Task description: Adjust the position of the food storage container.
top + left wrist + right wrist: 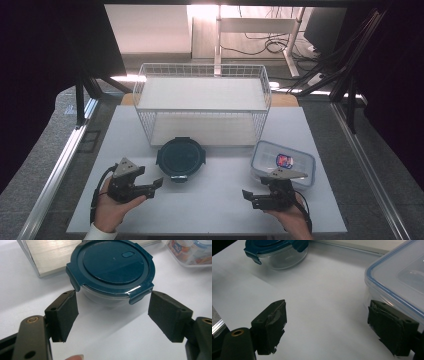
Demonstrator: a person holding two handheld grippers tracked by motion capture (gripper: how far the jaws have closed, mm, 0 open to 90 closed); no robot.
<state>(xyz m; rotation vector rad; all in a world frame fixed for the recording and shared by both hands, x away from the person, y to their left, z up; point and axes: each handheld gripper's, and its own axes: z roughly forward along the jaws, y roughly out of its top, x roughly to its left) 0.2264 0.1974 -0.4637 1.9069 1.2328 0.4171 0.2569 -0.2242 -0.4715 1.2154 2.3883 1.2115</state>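
**Left hand-held gripper lines up on the round container**

Nearest the person, two hands hold the tools low over the white bench [220, 200]. The left hand-held gripper [159, 183] has its jaws spread wide with nothing between them, and it points up and to the right toward the round glass container with a dark teal lid [180, 158], which stands just ahead of the jaw tips. In the left gripper view that container [112, 267] sits centred between the two pads, apart from both, so a straight push forward should bring the jaws to either side of it. The container is round, so no long axis matters; its lid clips stick out at the sides.

The right hand-held gripper [246, 194] is also open and empty, pointing left across the bench. The rectangular clear container with a blue-rimmed lid [283, 162] lies just beyond it, beside its right jaw in the right gripper view.

Farther back stands a white wire basket shelf [202, 102].
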